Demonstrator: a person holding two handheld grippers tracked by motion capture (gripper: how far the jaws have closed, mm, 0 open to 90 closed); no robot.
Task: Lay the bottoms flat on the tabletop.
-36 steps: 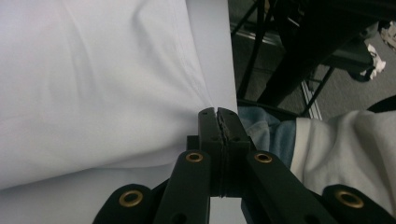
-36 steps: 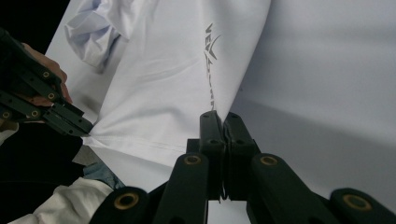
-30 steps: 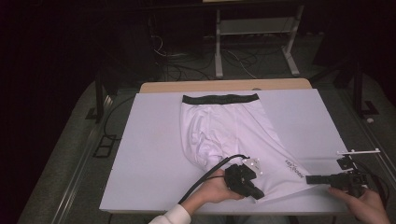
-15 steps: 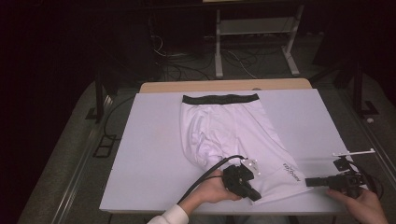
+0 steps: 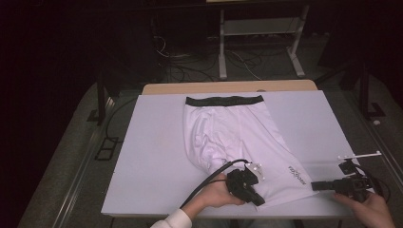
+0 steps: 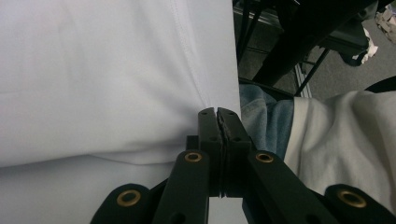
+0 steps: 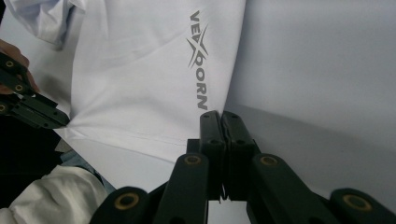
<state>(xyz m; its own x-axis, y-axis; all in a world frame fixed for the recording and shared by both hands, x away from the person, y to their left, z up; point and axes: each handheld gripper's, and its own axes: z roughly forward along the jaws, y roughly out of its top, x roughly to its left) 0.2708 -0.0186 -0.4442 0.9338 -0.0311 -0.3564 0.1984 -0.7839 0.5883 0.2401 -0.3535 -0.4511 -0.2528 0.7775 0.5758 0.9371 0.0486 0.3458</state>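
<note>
White shorts with a black waistband lie flat on the white table cover, waistband at the far end. The leg hem with a grey logo points toward the front edge. My left gripper is shut on the hem's left corner, where a seam of the white cloth runs into the closed tips of the left gripper. My right gripper is shut at the hem's right corner. There the logo sits just above the right gripper, with the left gripper farther off.
A wooden tabletop edge shows beyond the cover. Behind the table stand a metal shelf frame and loose cables on the floor. A white sleeve and blue denim lie past the table's front edge.
Both grippers have shifted only slightly toward the front edge, staying at the hem's two corners. The shorts lie much as before.
</note>
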